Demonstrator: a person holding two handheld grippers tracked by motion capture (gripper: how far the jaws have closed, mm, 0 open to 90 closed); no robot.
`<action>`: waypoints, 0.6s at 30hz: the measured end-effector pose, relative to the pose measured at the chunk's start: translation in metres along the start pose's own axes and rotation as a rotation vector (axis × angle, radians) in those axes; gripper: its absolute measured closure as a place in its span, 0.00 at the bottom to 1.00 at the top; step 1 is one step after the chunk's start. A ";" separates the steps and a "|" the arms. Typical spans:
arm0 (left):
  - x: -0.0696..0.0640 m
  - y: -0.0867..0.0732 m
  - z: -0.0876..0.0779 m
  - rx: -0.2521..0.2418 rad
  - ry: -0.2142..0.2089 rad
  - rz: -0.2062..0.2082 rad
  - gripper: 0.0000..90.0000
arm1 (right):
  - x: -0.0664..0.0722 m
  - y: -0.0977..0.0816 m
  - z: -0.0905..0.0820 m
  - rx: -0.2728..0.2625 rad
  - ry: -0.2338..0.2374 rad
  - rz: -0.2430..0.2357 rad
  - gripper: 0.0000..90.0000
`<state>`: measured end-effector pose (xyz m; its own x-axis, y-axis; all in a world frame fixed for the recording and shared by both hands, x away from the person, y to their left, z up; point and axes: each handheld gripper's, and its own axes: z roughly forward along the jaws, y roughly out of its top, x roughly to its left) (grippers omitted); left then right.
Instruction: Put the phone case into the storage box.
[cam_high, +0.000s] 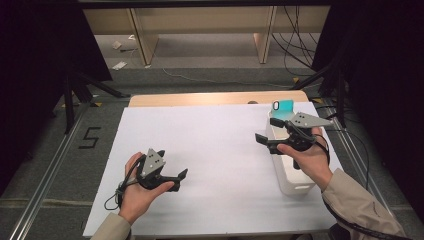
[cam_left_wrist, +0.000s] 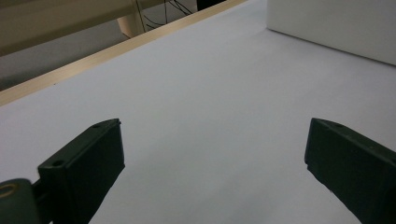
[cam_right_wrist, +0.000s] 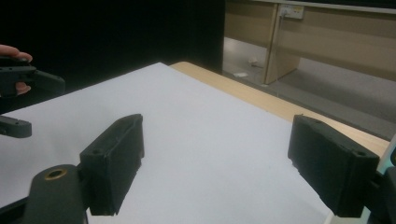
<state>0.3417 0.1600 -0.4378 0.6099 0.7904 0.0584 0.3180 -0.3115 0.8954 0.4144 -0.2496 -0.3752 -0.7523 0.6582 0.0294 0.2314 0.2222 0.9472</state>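
My left gripper (cam_high: 174, 167) is held in a hand over the near left of the white table (cam_high: 215, 145), its jaws wide apart and pointing right, with nothing between them. In the left gripper view my left gripper (cam_left_wrist: 215, 133) hangs open over bare white surface. My right gripper (cam_high: 266, 130) is held at the right, open and pointing left, just above a white bin (cam_high: 295, 182). In the right gripper view my right gripper (cam_right_wrist: 217, 129) is open and holds nothing. A teal object (cam_high: 284, 106) stands at the bin's far end.
The bin's white wall (cam_left_wrist: 336, 28) rises at the far right of the left gripper view. A wooden edge (cam_high: 215, 98) borders the table's far side. Black stands and cables (cam_high: 300, 45) lie on the floor beyond. The left gripper (cam_right_wrist: 21, 79) shows far off in the right gripper view.
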 end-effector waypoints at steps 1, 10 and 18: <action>0.000 0.000 0.000 0.000 0.000 0.000 0.04 | 0.001 -0.002 -0.002 0.000 0.001 0.001 0.22; 0.000 0.000 0.000 -0.001 0.000 -0.004 0.04 | 0.002 -0.009 -0.017 -0.008 0.003 -0.001 0.22; 0.000 0.000 -0.001 -0.002 0.002 -0.001 0.04 | 0.005 -0.016 -0.032 -0.022 0.017 -0.006 0.22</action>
<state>0.3415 0.1604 -0.4371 0.6077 0.7920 0.0585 0.3174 -0.3097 0.8963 0.3871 -0.2726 -0.3797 -0.7638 0.6448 0.0289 0.2133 0.2100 0.9542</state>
